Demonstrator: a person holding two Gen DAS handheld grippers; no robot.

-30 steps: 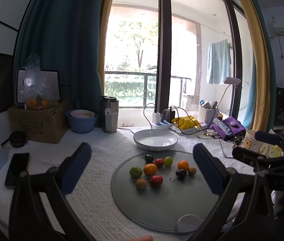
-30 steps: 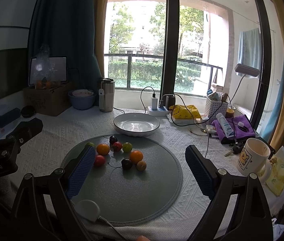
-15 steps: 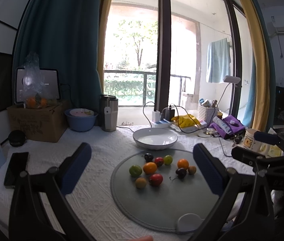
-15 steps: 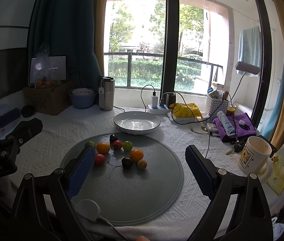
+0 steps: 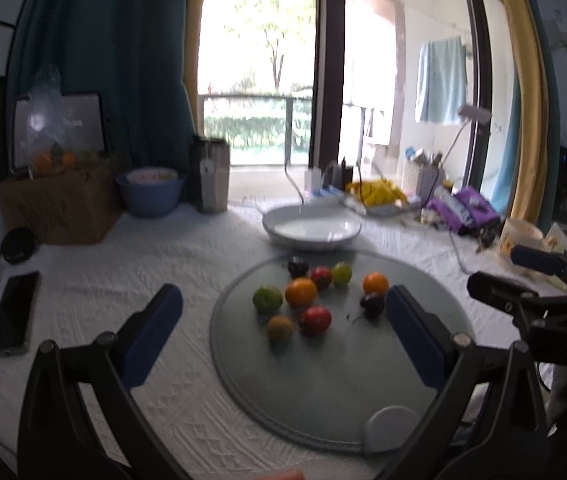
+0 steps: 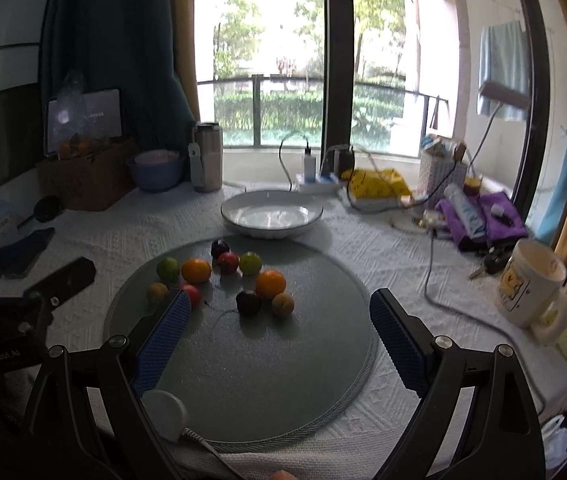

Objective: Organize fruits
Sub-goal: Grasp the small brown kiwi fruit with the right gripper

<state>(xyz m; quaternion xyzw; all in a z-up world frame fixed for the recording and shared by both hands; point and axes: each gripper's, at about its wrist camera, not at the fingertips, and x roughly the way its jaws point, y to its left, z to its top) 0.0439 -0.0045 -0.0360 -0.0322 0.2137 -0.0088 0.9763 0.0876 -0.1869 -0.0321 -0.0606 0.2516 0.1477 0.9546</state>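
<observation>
On the mat: I see the fruits (image 6: 223, 280) loose in one cluster on the far half of the round grey mat (image 6: 303, 380), none lifted; the mat sits mid-surface toward the near edge.
Bowl: white bowl (image 6: 271, 216) just beyond the mat's far rim, nothing in it; I judge it the likely target.
Left gripper (image 5: 283, 328): spread wide, holding nothing, hovering above the mat's near-left part, pointed at the cluster.
Right gripper (image 6: 279, 332): also spread and holding nothing, above the mat's near half, aimed at the dark fruit (image 6: 248, 303) and the small brown one (image 6: 282, 304).
Pose: I hold both low and level, side by side, fingers forward toward the far edge; each shows in the other's view at the side.
Stage: my guess is the approach, with no fruit picked yet.
Risk, rolling: the fruits are round and several touch; closing on one could nudge its neighbours so they roll across the smooth mat.
Risk, squeeze: the soft-looking dark fruit might slip or bruise if I pinch off-centre.
Risk, collision: the two grippers are near each other; reaching for the same side of the cluster could knock them together.
Risk, cable: a white puck with a cord (image 6: 164, 412) lies on the mat's near rim under my right gripper; dropping too low could snag it.
Risk, blur: the left view is soft, so my depth judgement is poor there.
</observation>
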